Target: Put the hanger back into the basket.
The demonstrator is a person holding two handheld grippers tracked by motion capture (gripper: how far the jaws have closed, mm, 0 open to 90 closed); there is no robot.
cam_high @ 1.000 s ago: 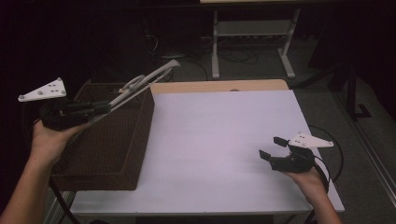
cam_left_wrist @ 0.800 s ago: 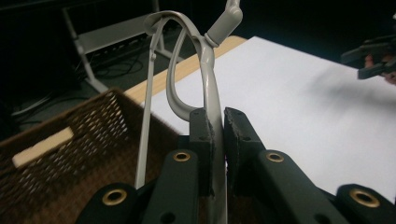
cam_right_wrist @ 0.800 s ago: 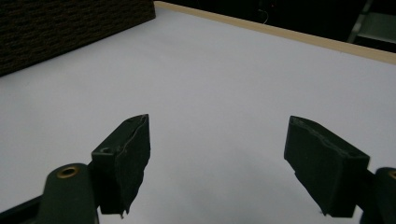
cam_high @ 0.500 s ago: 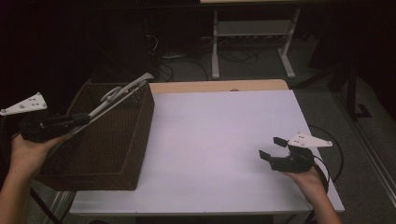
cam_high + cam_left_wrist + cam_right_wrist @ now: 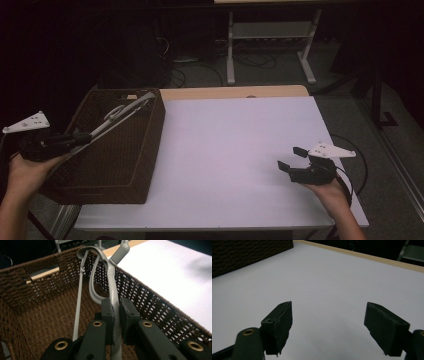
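The left claw (image 5: 116, 315) grips grey tongs (image 5: 110, 285) level over the basket (image 5: 120, 165); the right claw (image 5: 292, 159) hovers wide.

The basket (image 5: 115, 150) is dark brown woven wicker, the tongs (image 5: 110, 285) in it pale grey, the table (image 5: 230, 150) plain white with a light wooden edge.

White table top (image 5: 235, 150) spans centre of high view, bare, with light wooden edge strip (image 5: 235, 92) along far side. Behind table, dark floor with tangle of cables (image 5: 182, 70). White metal stand (image 5: 272, 42) with two splayed legs and crossbar farther back. Dark upright frame (image 5: 377, 95) at right, foot on floor near table's right edge. Background otherwise black, detail not readable.
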